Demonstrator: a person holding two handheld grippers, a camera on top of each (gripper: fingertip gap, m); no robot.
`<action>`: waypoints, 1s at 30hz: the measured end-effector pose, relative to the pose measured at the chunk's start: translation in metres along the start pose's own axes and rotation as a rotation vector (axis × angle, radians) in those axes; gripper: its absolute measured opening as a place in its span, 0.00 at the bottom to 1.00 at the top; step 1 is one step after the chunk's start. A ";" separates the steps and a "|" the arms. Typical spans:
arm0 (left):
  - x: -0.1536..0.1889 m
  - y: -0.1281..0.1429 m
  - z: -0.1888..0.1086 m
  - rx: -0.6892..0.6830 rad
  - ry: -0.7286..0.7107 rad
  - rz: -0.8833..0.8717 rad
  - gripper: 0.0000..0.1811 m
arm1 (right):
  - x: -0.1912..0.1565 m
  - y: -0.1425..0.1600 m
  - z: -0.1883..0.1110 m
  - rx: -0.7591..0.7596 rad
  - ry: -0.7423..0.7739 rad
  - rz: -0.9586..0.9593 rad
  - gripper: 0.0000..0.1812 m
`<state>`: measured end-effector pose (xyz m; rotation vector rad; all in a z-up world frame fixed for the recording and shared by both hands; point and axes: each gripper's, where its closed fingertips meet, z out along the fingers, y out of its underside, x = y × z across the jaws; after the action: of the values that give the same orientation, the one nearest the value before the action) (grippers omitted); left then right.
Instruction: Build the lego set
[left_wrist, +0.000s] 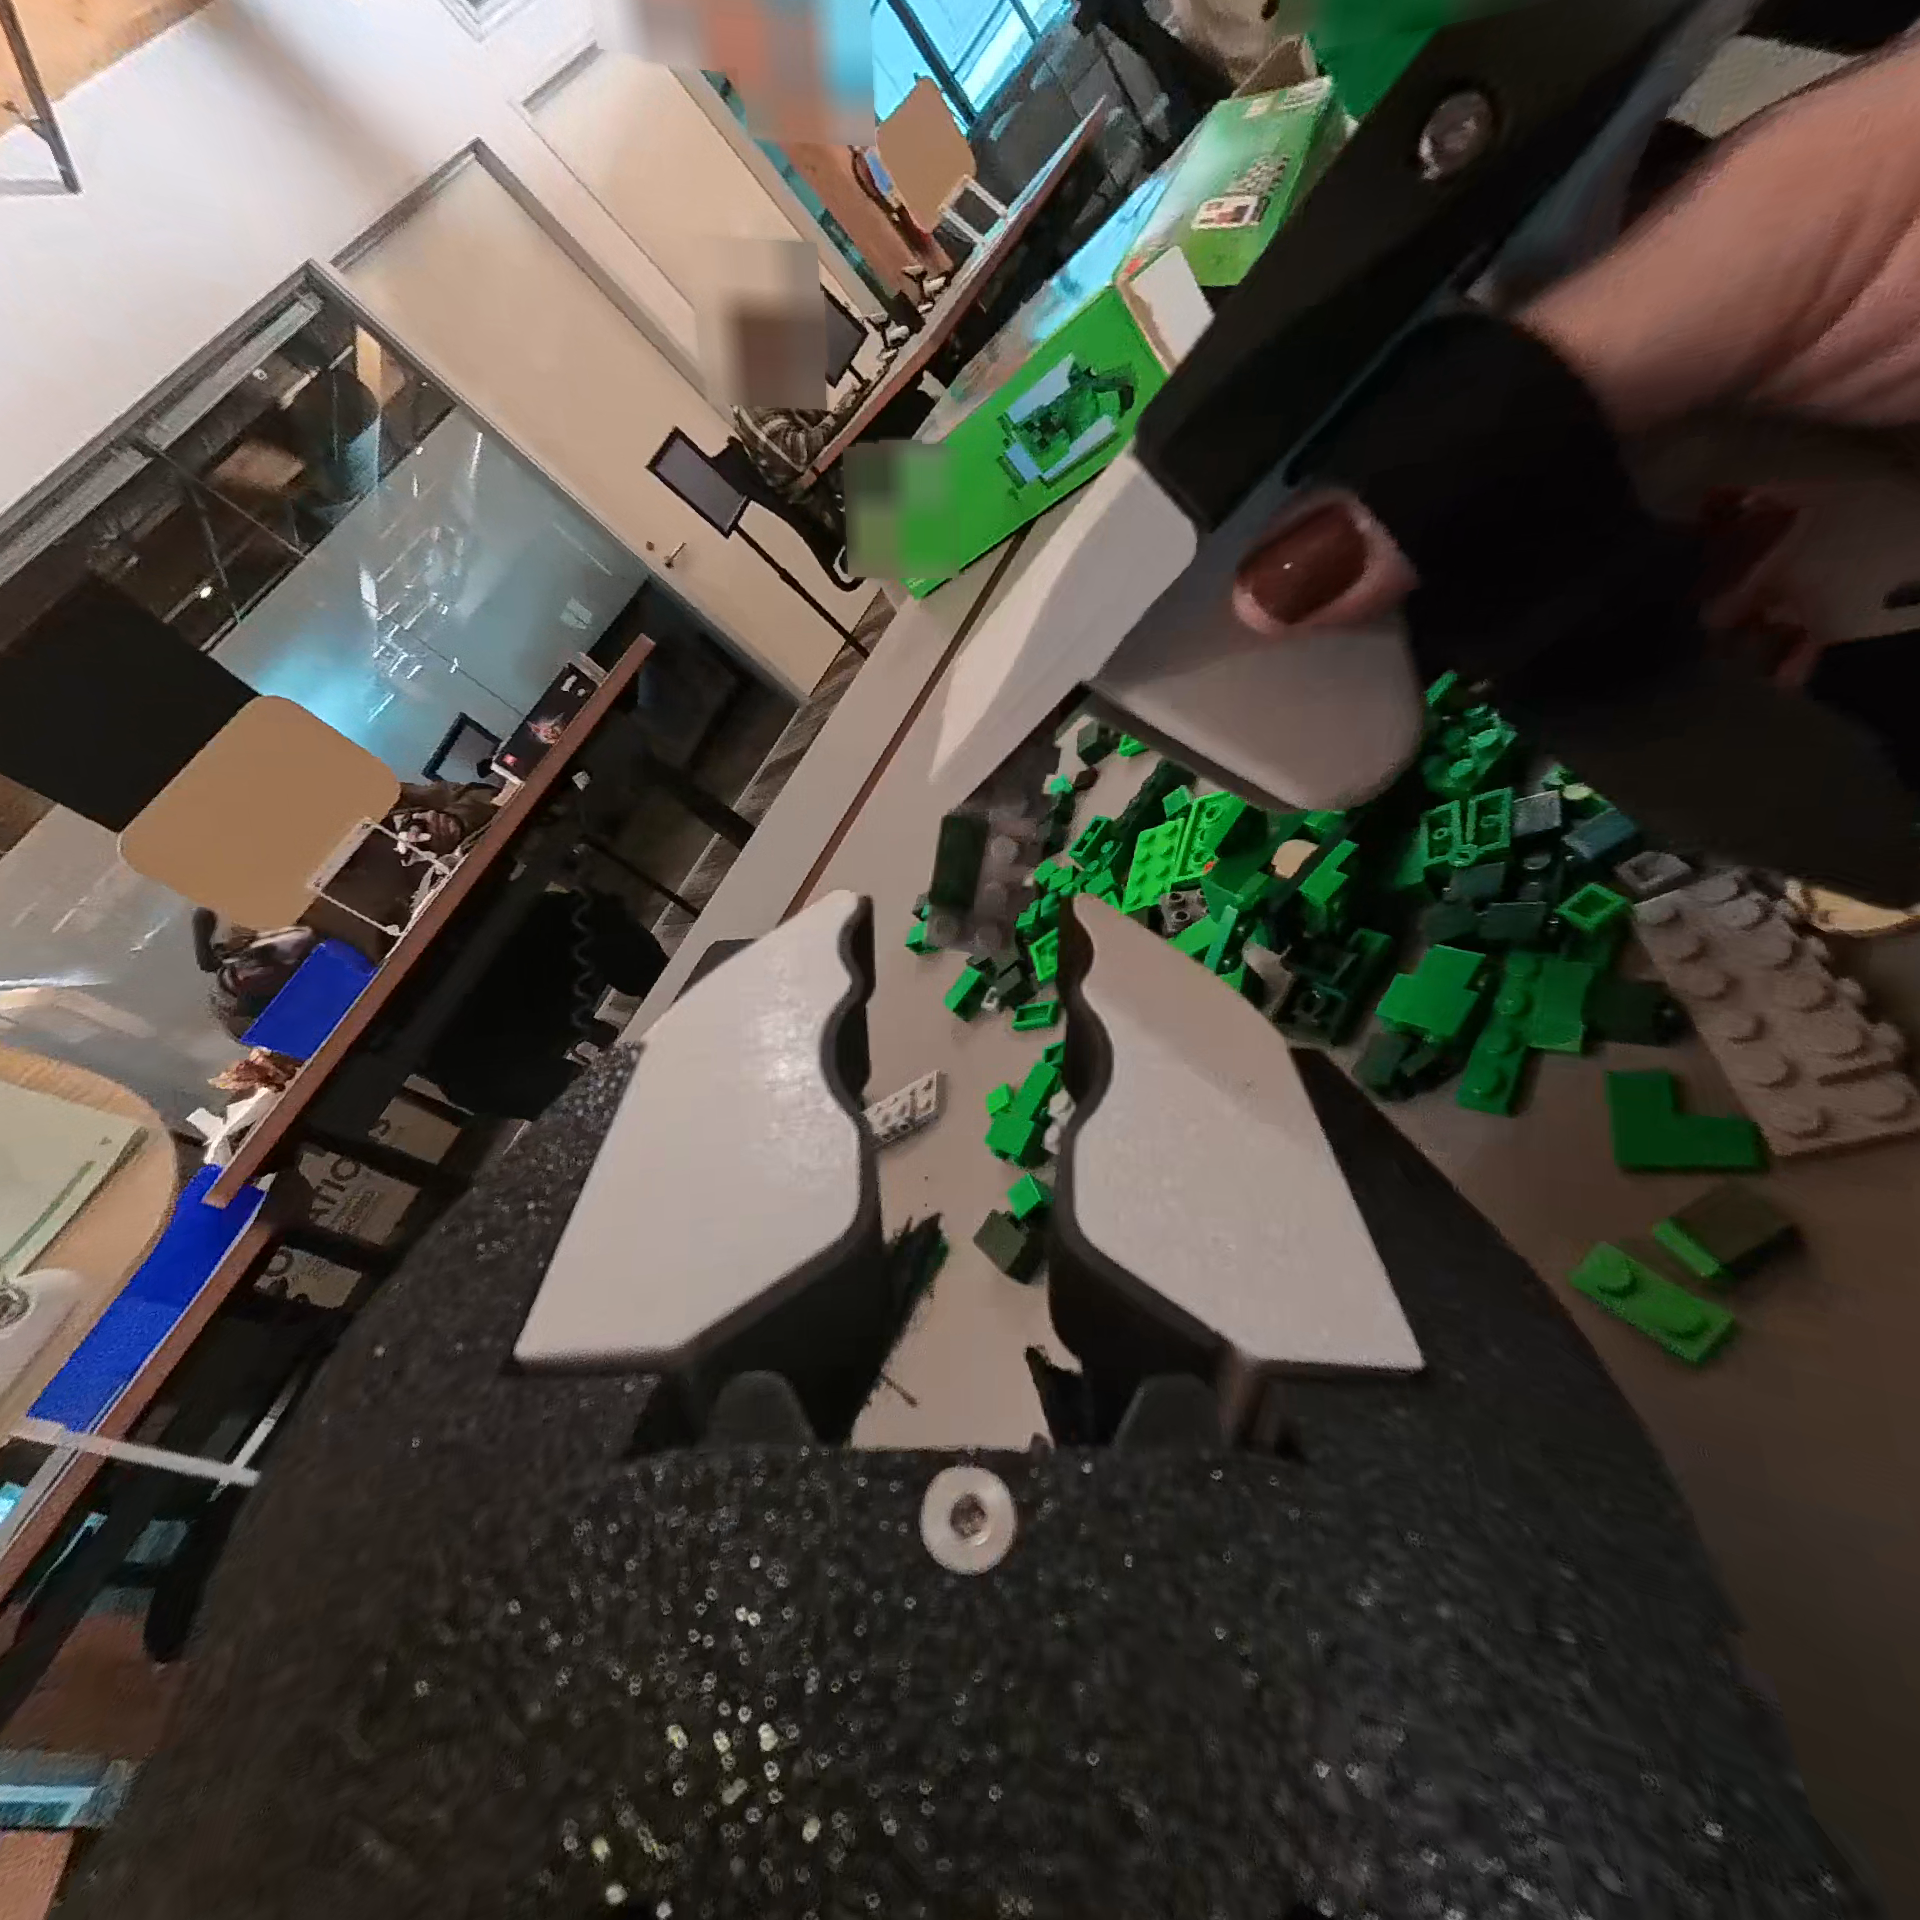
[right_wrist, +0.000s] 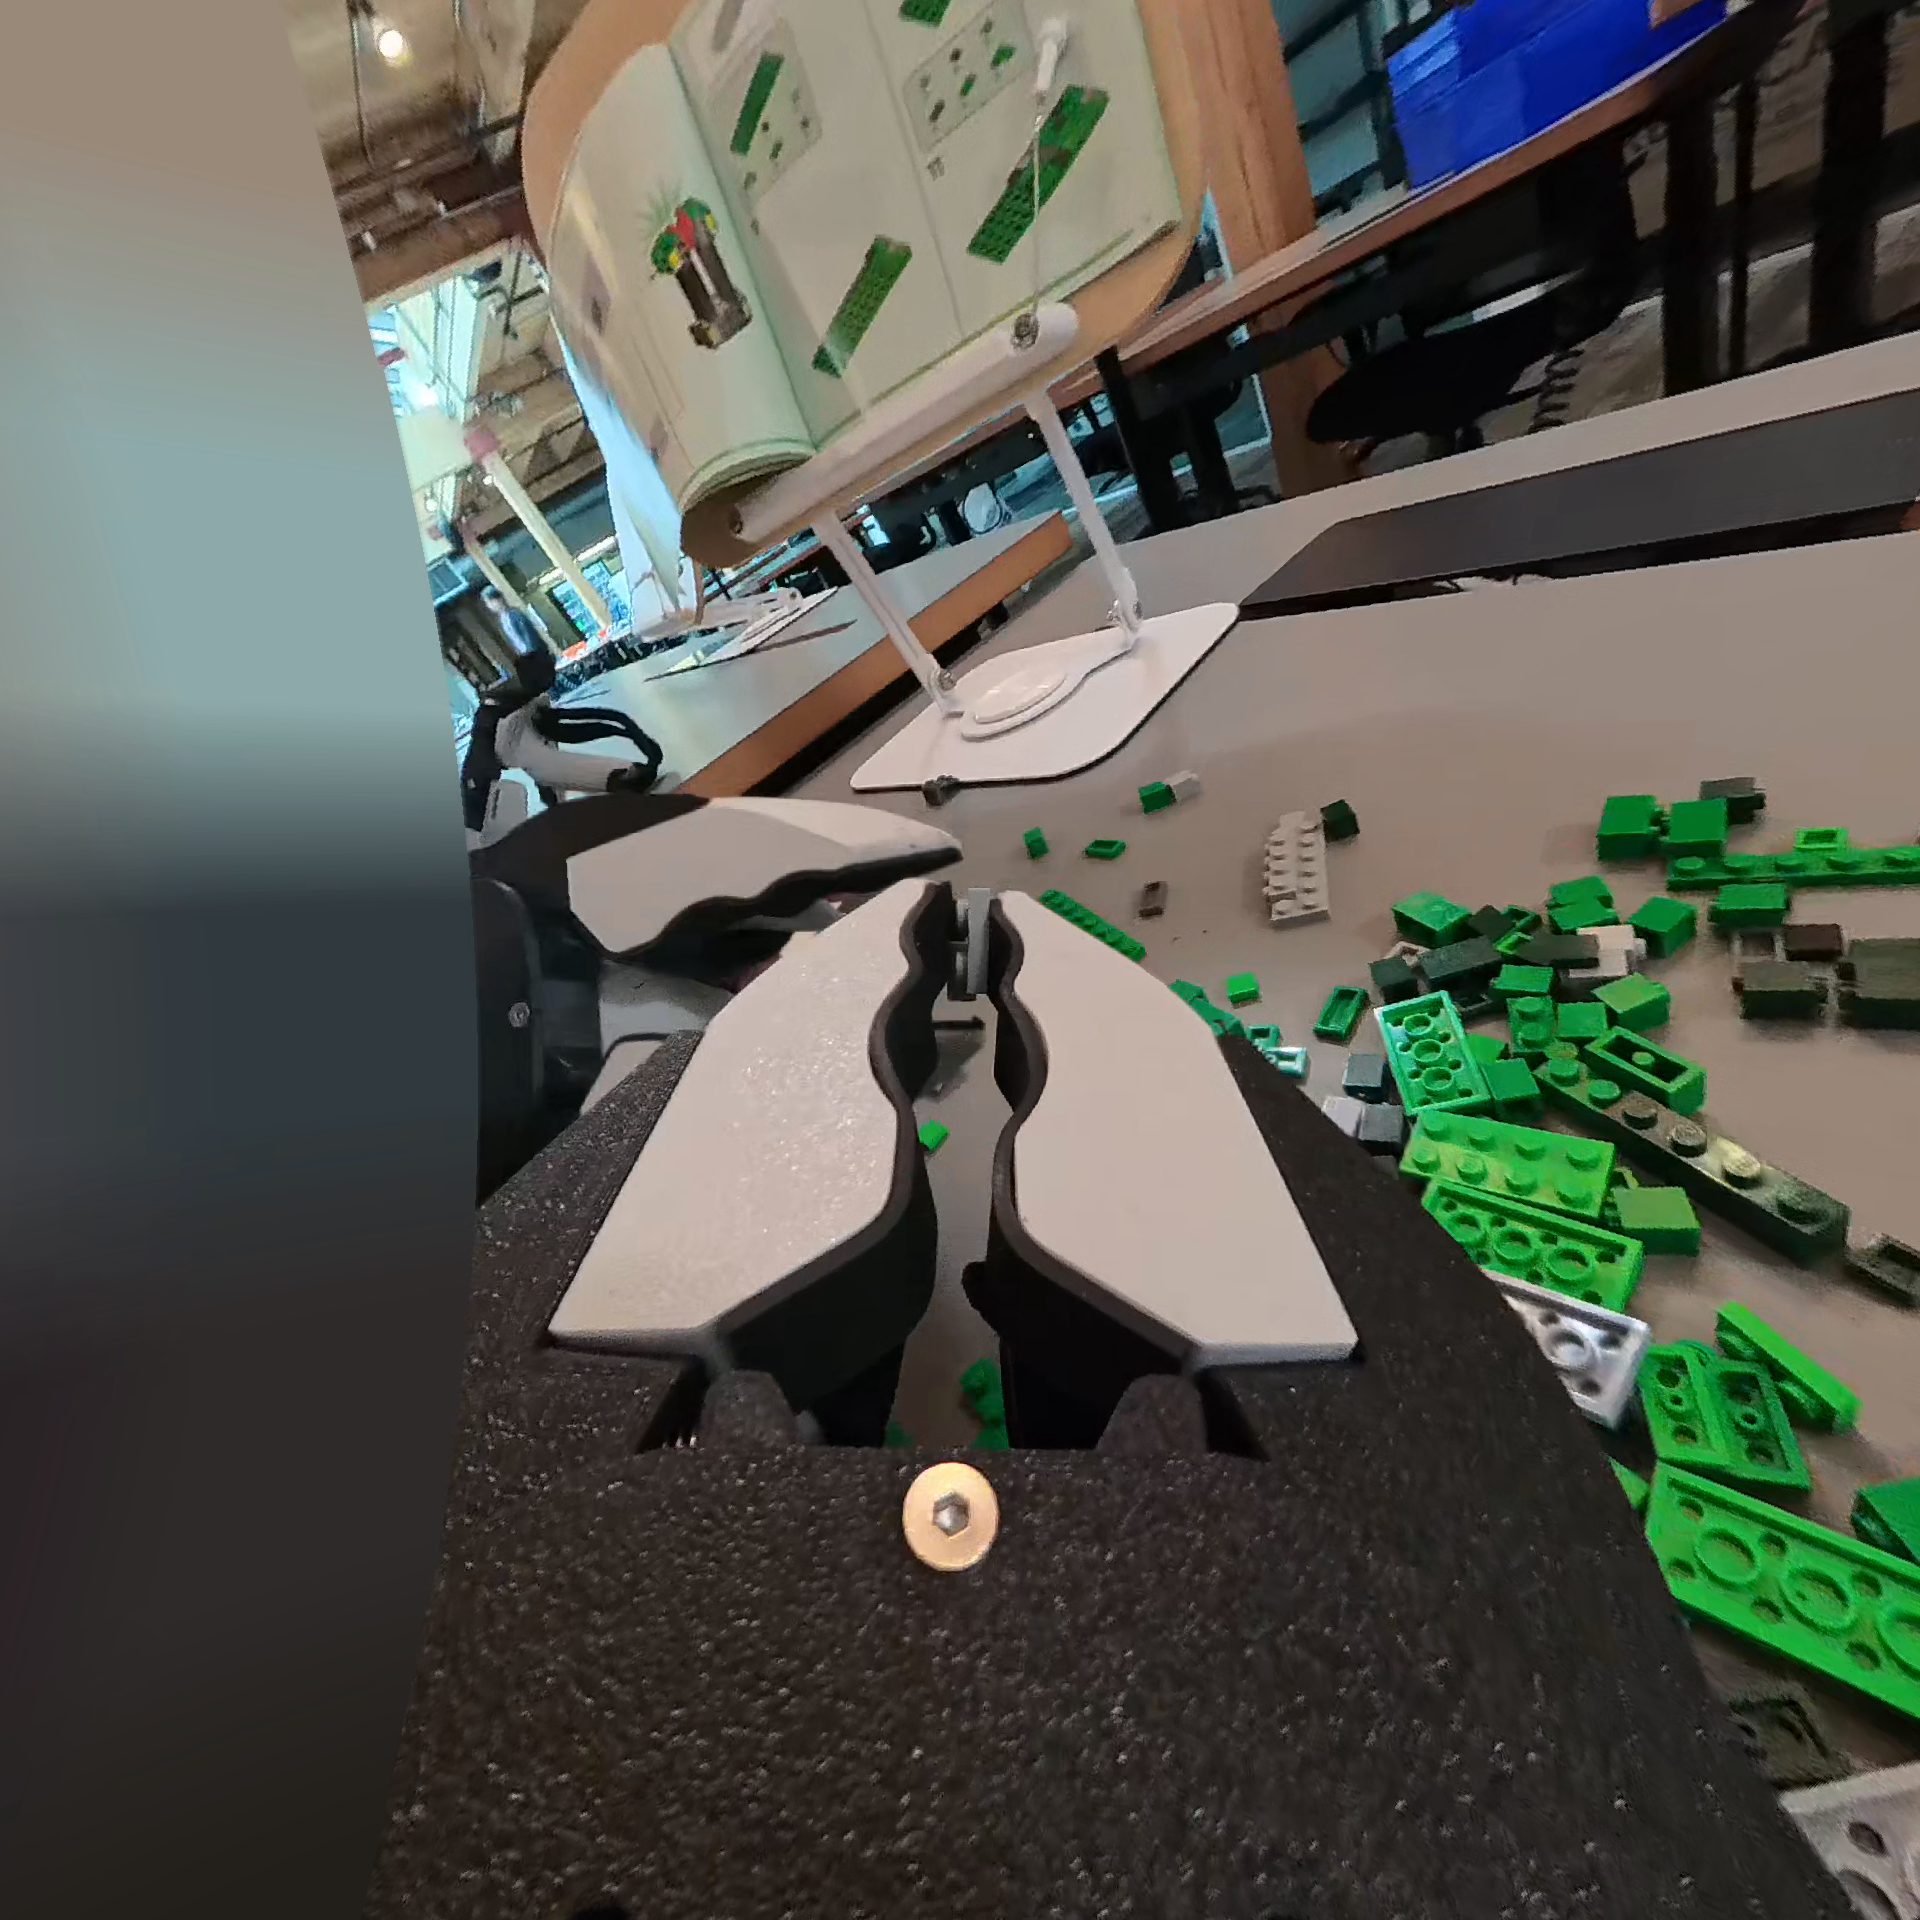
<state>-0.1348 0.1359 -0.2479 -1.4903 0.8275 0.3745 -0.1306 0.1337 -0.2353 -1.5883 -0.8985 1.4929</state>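
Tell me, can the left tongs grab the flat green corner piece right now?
Probably yes. The left tongs are open and empty, and the flat green corner piece lies alone on bare table beside the grey plate, with nothing on top. They would need to swing right.

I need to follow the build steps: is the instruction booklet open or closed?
Open. The instruction booklet lies spread on its white stand, two facing pages showing green plate diagrams.

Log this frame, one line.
left gripper open, empty | right gripper shut on small grey piece | brick pile loose on table
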 end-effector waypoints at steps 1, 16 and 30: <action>0.002 -0.001 0.000 -0.001 0.003 0.008 0.18 | -0.002 0.001 0.001 -0.008 -0.006 -0.009 0.04; -0.009 -0.013 -0.008 -0.064 -0.179 0.528 0.09 | -0.015 -0.005 0.000 0.123 -0.061 0.249 0.04; -0.003 -0.004 -0.003 -0.014 -0.080 0.242 0.11 | -0.004 0.002 0.000 0.037 -0.009 0.150 0.03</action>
<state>-0.1348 0.1338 -0.2423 -1.3819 0.9450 0.6169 -0.1310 0.1297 -0.2352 -1.6534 -0.7670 1.6121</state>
